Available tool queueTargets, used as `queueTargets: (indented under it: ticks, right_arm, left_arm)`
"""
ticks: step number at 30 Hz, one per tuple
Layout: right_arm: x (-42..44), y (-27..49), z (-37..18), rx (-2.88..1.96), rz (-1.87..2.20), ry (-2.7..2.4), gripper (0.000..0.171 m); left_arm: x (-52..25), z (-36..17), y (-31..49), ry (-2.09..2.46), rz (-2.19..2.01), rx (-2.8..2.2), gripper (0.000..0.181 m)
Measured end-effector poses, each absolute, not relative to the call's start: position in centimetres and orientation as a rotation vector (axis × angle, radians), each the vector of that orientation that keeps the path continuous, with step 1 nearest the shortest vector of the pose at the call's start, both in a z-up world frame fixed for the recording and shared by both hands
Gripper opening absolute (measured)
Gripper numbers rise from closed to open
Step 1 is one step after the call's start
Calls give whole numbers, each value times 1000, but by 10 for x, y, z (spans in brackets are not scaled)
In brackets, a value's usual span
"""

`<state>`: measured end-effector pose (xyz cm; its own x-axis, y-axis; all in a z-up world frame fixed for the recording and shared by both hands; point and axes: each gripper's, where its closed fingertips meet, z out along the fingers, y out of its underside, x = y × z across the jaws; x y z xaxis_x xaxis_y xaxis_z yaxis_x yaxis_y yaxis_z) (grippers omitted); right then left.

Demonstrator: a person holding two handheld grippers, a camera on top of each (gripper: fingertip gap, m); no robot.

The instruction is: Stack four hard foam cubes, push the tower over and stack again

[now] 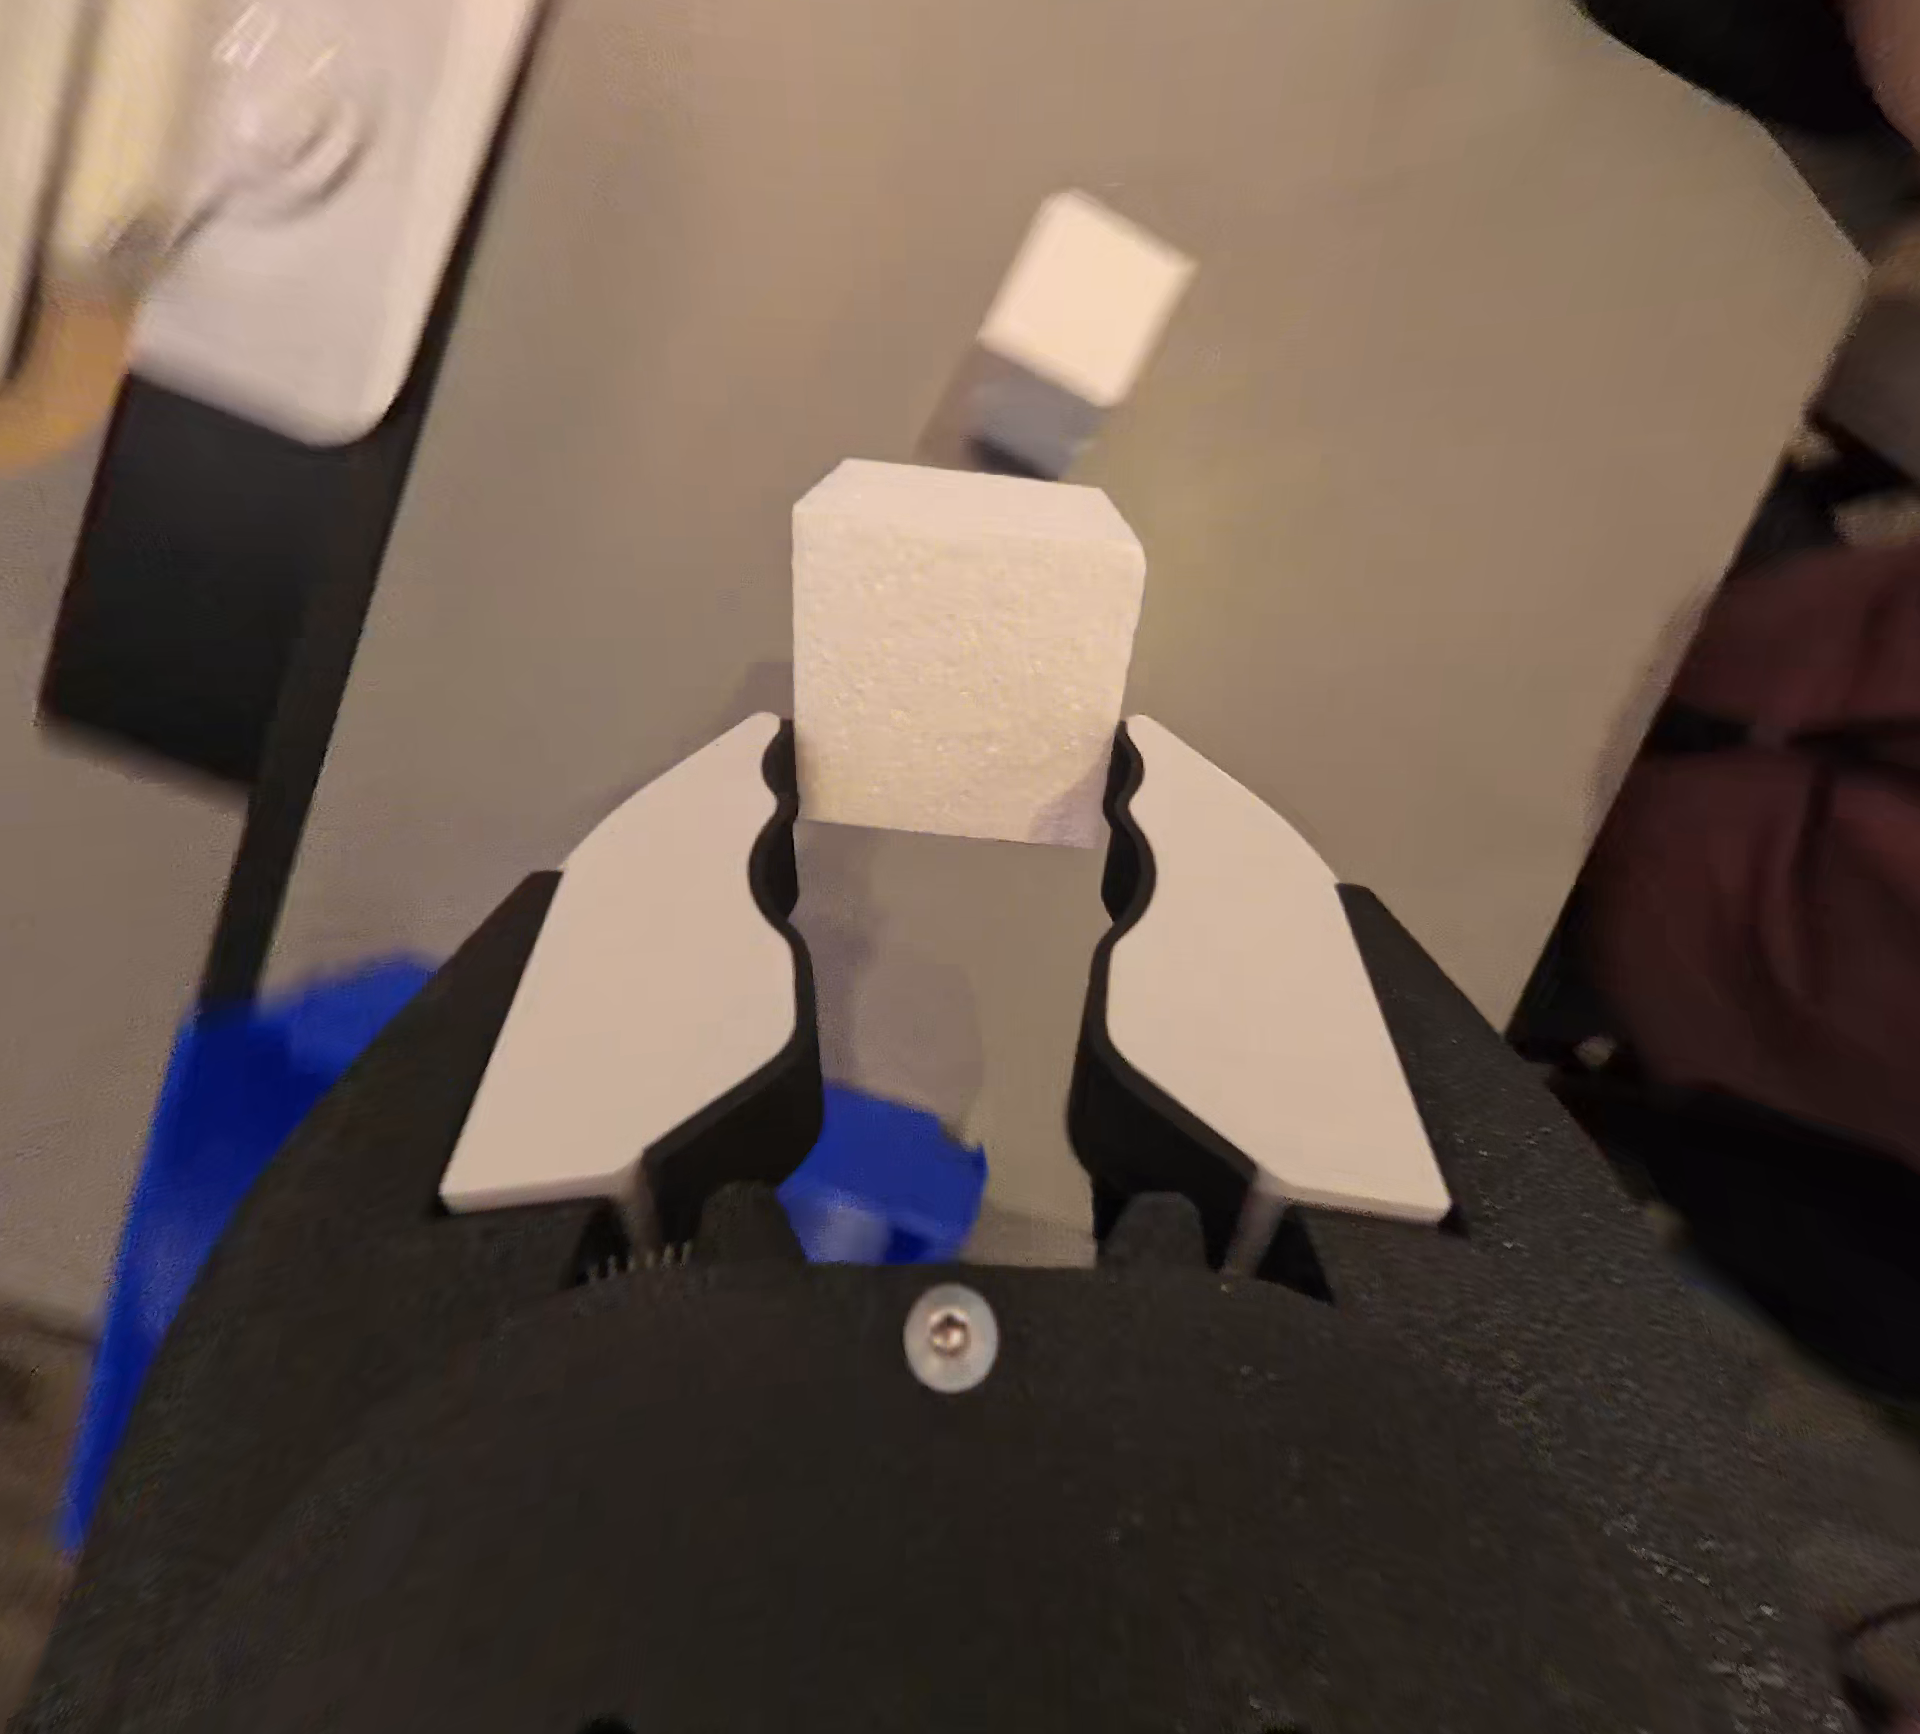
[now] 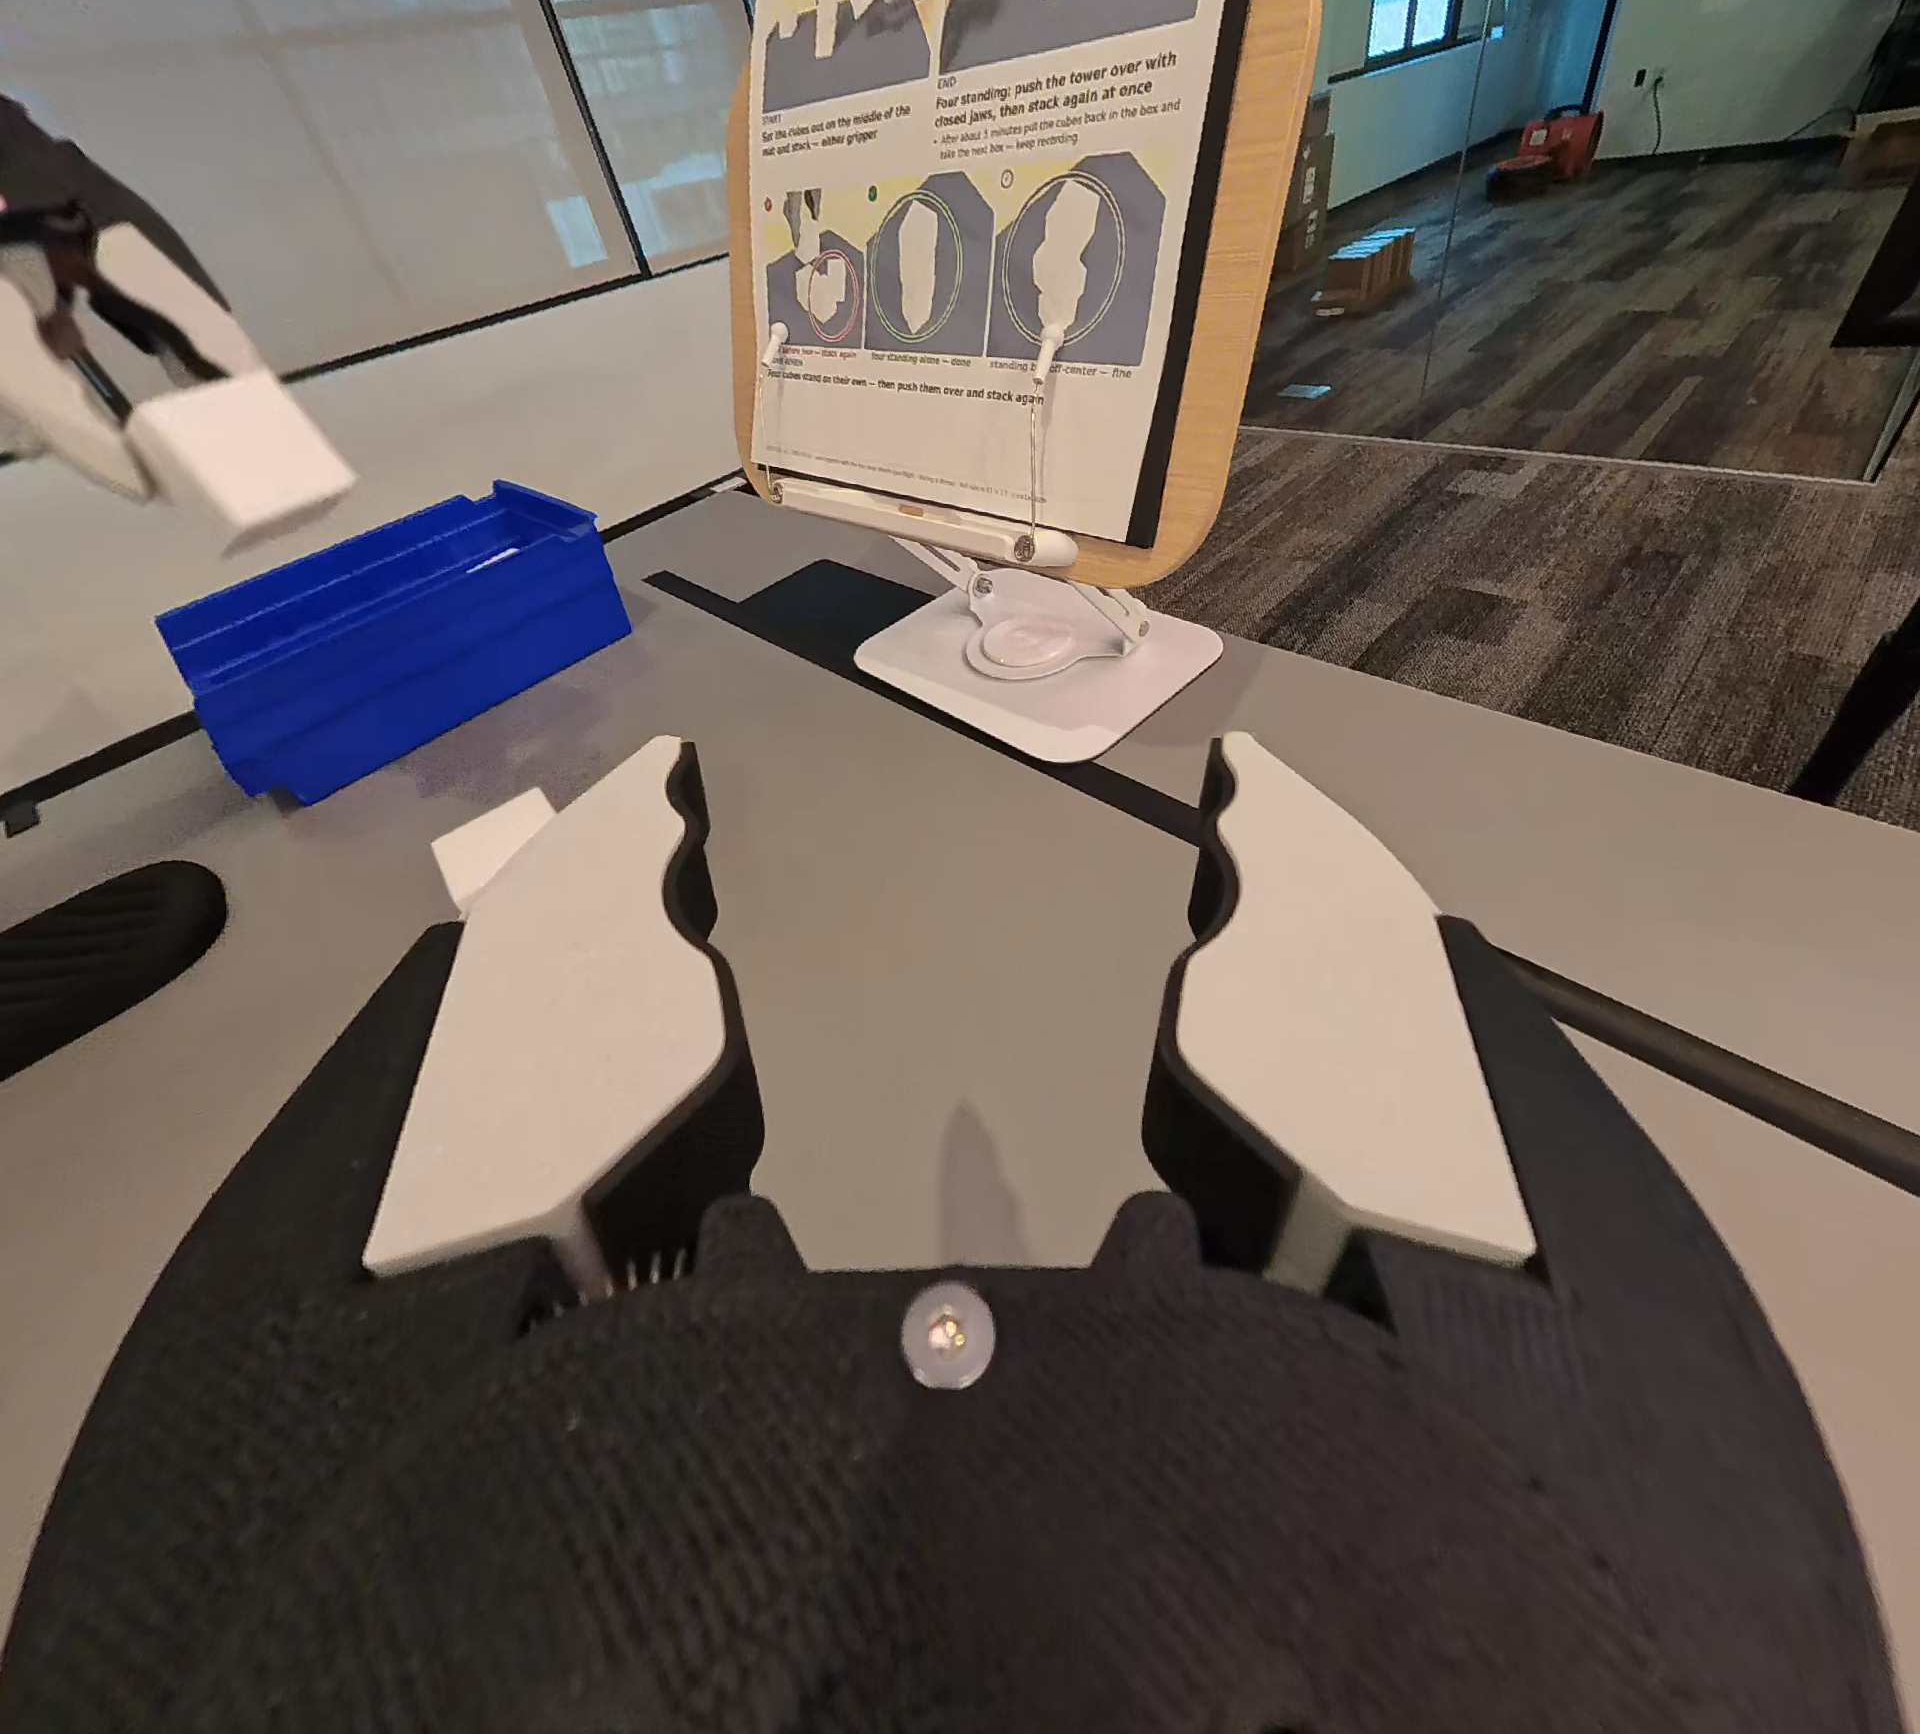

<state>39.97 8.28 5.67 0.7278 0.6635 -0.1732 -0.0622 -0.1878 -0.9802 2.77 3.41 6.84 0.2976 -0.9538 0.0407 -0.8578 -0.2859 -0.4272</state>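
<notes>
Stacking is the step in hand, and it looks early. The left tool [image 1: 951,770] is clamped on a white foam cube [image 1: 951,666], gripping only its lower part between the tips, and carries it clear of the grey bench [image 1: 1351,541]. Ahead of it a second cube [image 1: 1081,323] rests alone on the bench, nothing on top of it; that seems the likely base. From the right wrist view another cube [image 2: 488,843] lies on the bench just behind the left finger of the right tool [image 2: 951,811], whose fingers stand wide apart and empty, low over the bench. A blue bin [image 2: 395,635] sits beyond, beside a stand with an instruction sheet [image 2: 997,157]. I cannot find the fourth cube. Next, I'd judge, the carried cube must be squared over the resting one, lowered flat, then released gently.
</notes>
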Motion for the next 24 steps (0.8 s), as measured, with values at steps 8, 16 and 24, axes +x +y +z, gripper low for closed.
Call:
queueTargets:
  ticks: [8, 16, 24]
  right_arm:
    - [400, 80, 59, -1627, 718, -491, 91]
    - [404, 82, 57, -1623, 739, -472, 91]
    - [404, 83, 56, -1624, 744, -472, 91]
  left_arm:
    - [137, -4, 21, 2076, -292, -1942, 57]
    - [145, -25, 26, 2205, -147, -1934, 57]
    - [143, -26, 25, 2205, -145, -1974, 57]
